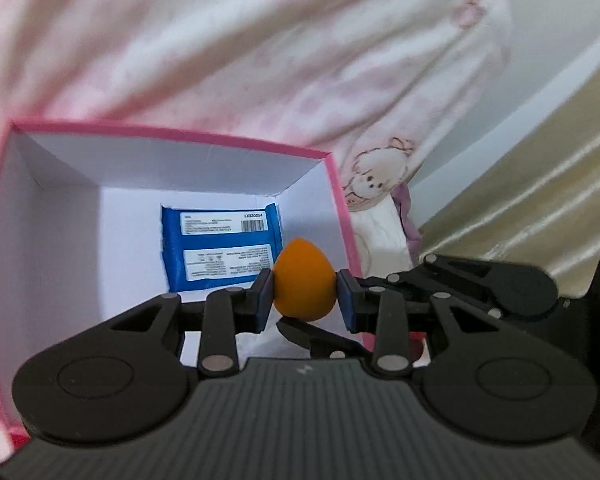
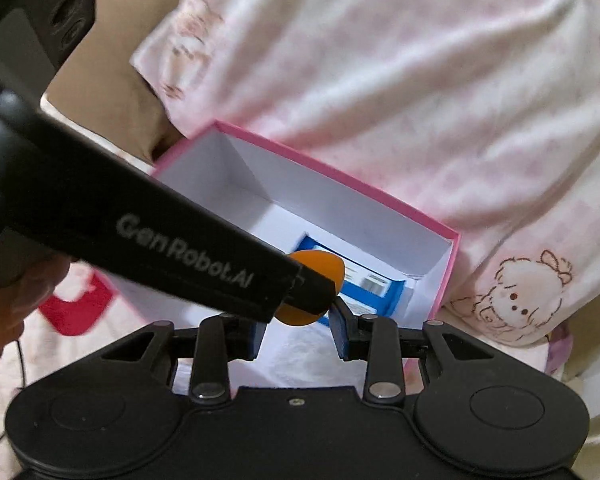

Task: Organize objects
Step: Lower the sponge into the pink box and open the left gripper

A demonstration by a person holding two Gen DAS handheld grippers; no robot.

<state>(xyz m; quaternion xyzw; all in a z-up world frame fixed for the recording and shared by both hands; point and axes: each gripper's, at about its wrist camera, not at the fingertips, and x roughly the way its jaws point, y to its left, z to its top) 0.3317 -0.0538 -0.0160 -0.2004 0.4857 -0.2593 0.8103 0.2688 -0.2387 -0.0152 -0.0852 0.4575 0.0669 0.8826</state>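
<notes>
My left gripper (image 1: 305, 294) is shut on an orange egg-shaped sponge (image 1: 304, 280) and holds it over the open pink box (image 1: 172, 134) with white inside walls. A blue packet (image 1: 220, 252) with white labels lies flat on the box floor. In the right wrist view the left gripper body (image 2: 148, 248) crosses in front, with the orange sponge (image 2: 320, 270) at its tip above the blue packet (image 2: 364, 292) in the pink box (image 2: 340, 172). My right gripper (image 2: 298, 334) is open and empty at the box's near edge.
A person in pale pink pyjamas with a cartoon print (image 2: 516, 300) sits right behind the box. Cream satin bedding (image 1: 540, 184) lies to the right. A red patch (image 2: 76, 308) shows on the quilt left of the box. A hand (image 2: 12, 304) holds the left gripper.
</notes>
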